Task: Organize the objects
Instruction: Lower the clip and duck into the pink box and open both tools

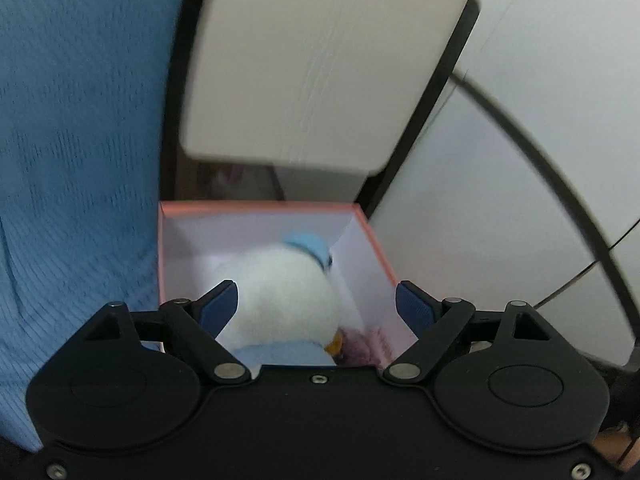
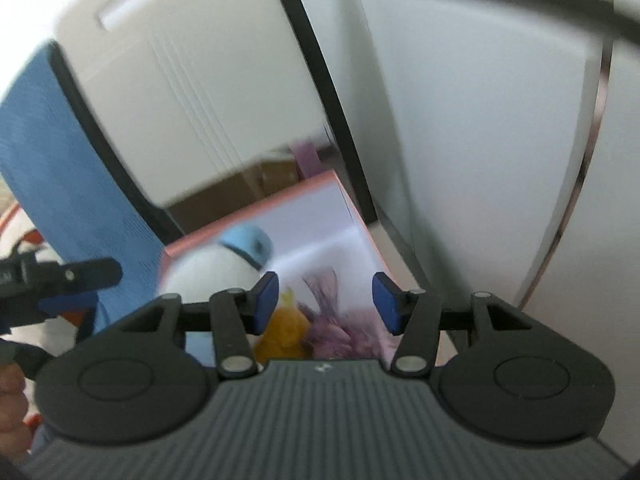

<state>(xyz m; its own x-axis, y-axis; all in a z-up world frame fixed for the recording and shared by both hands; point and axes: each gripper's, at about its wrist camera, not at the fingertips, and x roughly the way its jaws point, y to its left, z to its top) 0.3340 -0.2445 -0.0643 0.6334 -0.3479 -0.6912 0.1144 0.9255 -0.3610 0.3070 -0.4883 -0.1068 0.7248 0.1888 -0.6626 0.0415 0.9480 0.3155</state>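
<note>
The left claw (image 1: pixel 316 306) has a smooth matte black body with two round raised discs, silver pivot pins, black linkage bars and small hex screws along its lower edge. Its fingertips (image 1: pixel 218 306) carry ribbed dark blue pads. The right claw (image 2: pixel 325 304) has the same black linkages and silver pins, but a grey ridged housing. Its pads (image 2: pixel 266 300) are a brighter blue. Bare skin (image 2: pixel 10 408) shows at the left edge of the right wrist view.

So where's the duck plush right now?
The duck plush sits inside the pink box, at its left side in both views, beside something purple.
</note>
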